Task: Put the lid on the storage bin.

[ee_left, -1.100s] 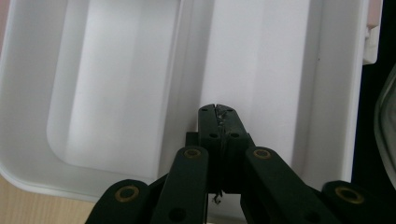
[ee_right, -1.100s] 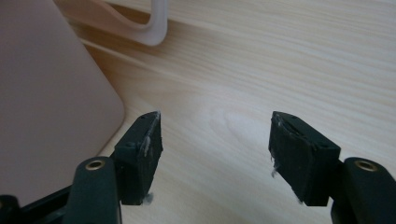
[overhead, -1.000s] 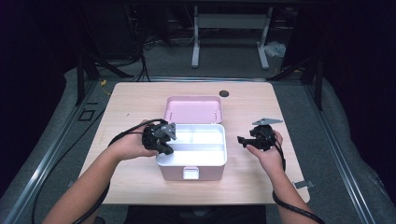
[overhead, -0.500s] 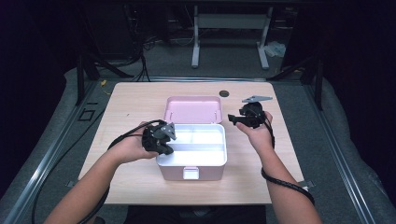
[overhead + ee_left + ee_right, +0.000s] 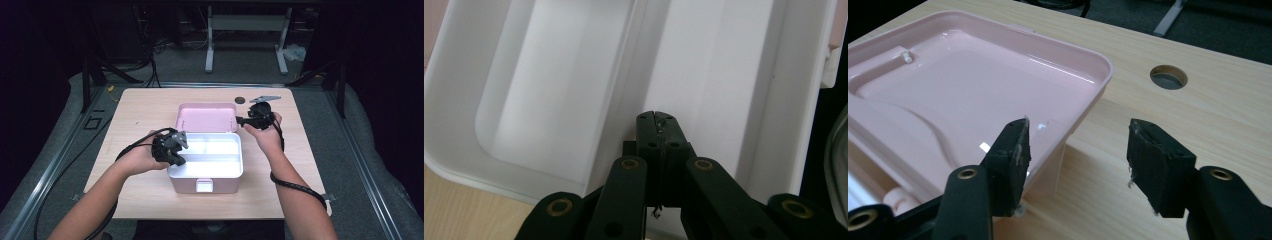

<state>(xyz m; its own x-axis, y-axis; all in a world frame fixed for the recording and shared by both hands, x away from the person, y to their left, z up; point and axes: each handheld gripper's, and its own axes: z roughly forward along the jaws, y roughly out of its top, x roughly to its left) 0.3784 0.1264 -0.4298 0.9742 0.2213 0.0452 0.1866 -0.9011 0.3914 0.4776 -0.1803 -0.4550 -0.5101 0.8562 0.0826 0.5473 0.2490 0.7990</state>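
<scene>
A pink box (image 5: 202, 185) stands open on the wooden table, its pink lid (image 5: 205, 117) laid back behind it. Inside sits a white tray (image 5: 212, 150) with two compartments. My left gripper (image 5: 179, 149) is shut at the tray's left side; in the left gripper view its closed tips (image 5: 658, 120) hover over the tray's divider (image 5: 624, 90) with nothing between them. My right gripper (image 5: 243, 120) is at the lid's right edge. Its jaws (image 5: 1075, 145) have just been closing and still stand apart, straddling the corner of the lid (image 5: 973, 85) without pressing on it.
A round cable hole (image 5: 240, 100) (image 5: 1168, 77) lies in the table (image 5: 150, 107) just behind the right gripper. Cables trail from both hands. Beyond the table's far edge are a dark floor and metal stand legs (image 5: 245, 45).
The right hand has moved from beside the tray's right wall away and up to the right edge of the lid. Left hand and box have not moved.
</scene>
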